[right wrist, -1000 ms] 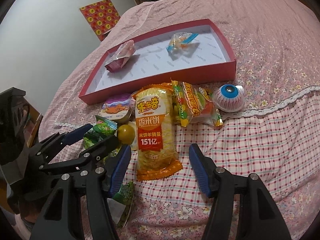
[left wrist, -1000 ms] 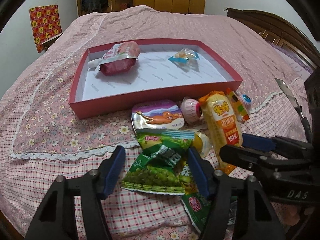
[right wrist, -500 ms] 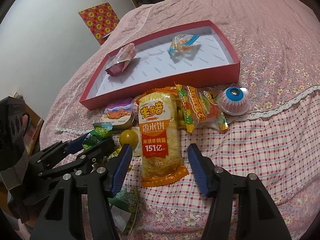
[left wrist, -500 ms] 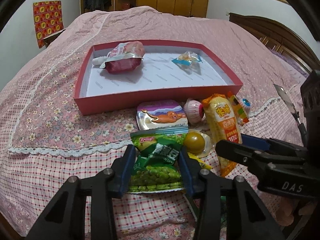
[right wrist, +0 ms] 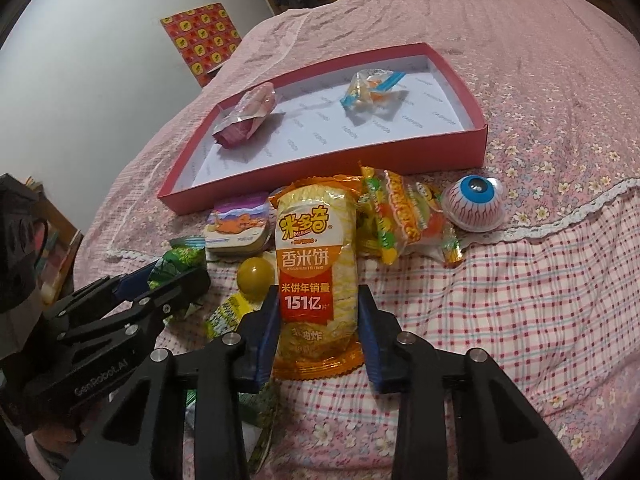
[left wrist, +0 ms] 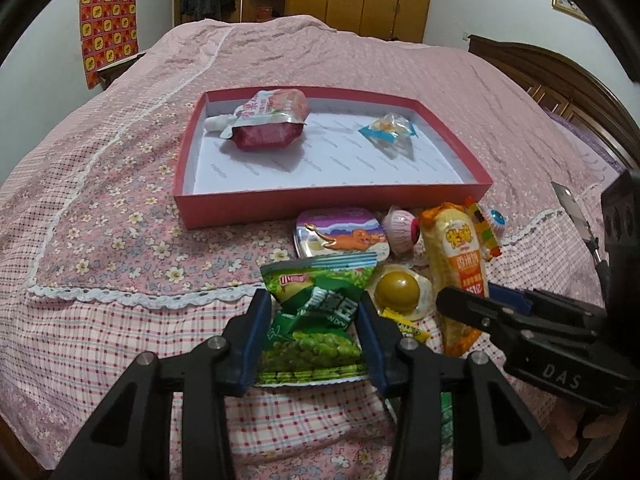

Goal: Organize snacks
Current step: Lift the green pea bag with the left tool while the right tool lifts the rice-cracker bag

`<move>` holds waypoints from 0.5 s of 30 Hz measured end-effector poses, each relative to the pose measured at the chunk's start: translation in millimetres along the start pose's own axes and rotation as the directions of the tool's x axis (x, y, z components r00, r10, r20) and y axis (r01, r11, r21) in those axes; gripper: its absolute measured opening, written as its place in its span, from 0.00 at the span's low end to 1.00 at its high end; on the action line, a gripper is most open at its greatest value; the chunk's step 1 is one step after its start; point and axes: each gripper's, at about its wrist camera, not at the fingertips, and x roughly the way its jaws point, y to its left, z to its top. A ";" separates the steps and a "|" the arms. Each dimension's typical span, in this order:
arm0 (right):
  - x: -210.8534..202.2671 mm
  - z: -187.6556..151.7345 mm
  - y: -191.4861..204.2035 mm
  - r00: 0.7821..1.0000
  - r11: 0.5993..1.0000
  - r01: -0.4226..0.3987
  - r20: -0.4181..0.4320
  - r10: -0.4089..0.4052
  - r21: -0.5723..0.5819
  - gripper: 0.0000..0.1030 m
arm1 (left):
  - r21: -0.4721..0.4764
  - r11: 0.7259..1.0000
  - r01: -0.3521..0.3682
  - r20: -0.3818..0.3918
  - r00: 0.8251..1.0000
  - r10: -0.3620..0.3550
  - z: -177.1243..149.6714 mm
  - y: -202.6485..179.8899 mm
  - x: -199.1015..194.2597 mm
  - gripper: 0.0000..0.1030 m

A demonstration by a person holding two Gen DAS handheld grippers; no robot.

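On a pink floral bedspread (left wrist: 120, 216), two handheld grippers are seen clamped on snacks. The left gripper (left wrist: 312, 336) is closed on a green pea packet (left wrist: 316, 320), its blue pads pressed against both sides of the bag, the jaws having just been drawn in. The right gripper (right wrist: 318, 328) is likewise narrowed onto a yellow-and-orange rice cracker pack (right wrist: 314, 264), which is squeezed between its pads after the jaws have just been closing.

Beyond the left jaws, a flat tin with a cartoon animal (left wrist: 340, 234) is seen, with a round yellow-brown candy (left wrist: 398, 290) just to their right. Ahead and right of the right jaws lie an orange-green snack bag (right wrist: 404, 216) and a blue-irised eyeball toy (right wrist: 474, 204). Further ahead of both sits a shallow red tray (left wrist: 320, 202), in which a pink spouted pouch (left wrist: 268, 120) and a small clear blue-edged sweet packet (left wrist: 390, 130) are already placed.
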 end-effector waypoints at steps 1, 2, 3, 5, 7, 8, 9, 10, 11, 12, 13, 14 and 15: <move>-1.8 -0.6 0.6 1.000 1.000 -0.002 0.003 0.002 -0.001 0.35 | -0.004 1.000 -0.001 0.003 1.000 0.001 0.0 0.6 -2.0 0.43; -4.2 -1.2 1.2 1.000 1.000 -0.008 0.008 0.008 -0.001 0.35 | -0.008 1.000 -0.002 0.006 1.000 0.002 0.2 1.2 -4.1 0.43; -6.1 -1.9 1.3 1.000 1.000 -0.014 0.011 0.014 0.000 0.35 | -0.012 1.000 -0.002 0.010 1.000 0.002 0.5 2.0 -6.1 0.43; -10.2 -2.2 1.5 0.999 1.000 -0.027 0.019 0.027 0.005 0.35 | -0.017 1.000 -0.001 0.019 1.000 0.002 1.0 3.4 -10.8 0.43; -13.9 -2.4 2.2 0.999 0.999 -0.035 0.025 0.035 0.003 0.35 | -0.023 1.000 -0.002 0.025 1.000 0.003 1.7 4.4 -14.3 0.43; -16.0 -2.5 2.8 0.999 0.999 -0.039 0.028 0.038 0.000 0.35 | -0.028 1.000 -0.001 0.029 1.000 0.002 2.3 5.2 -16.4 0.43; -17.8 -2.7 3.4 0.999 0.999 -0.041 0.032 0.041 -0.002 0.35 | -0.033 0.999 0.000 0.032 0.999 0.001 2.5 5.7 -18.5 0.43; -19.6 -2.9 4.0 0.998 0.999 -0.043 0.035 0.043 -0.004 0.35 | -0.036 0.999 0.000 0.034 0.999 0.001 1.9 6.5 -20.5 0.44; -21.8 -3.3 4.7 0.998 0.999 -0.046 0.038 0.047 -0.006 0.35 | -0.039 0.999 -0.001 0.037 0.999 0.003 1.7 6.9 -22.4 0.44; -23.3 -3.7 5.5 0.998 0.999 -0.048 0.041 0.049 -0.008 0.35 | -0.040 0.999 -0.003 0.040 0.999 0.005 1.7 7.0 -24.2 0.44; -24.9 -4.1 6.3 0.998 0.999 -0.051 0.043 0.051 -0.011 0.35 | -0.040 0.999 -0.005 0.042 0.999 0.007 1.8 6.8 -25.3 0.44; -26.4 -4.8 7.1 0.998 0.999 -0.052 0.045 0.052 -0.013 0.35 | -0.040 0.999 -0.008 0.045 0.999 0.009 1.6 6.9 -27.1 0.44; -28.0 -5.3 8.2 0.998 0.999 -0.052 0.046 0.053 -0.016 0.35 | -0.041 0.999 -0.009 0.047 0.999 0.011 1.4 7.0 -28.6 0.44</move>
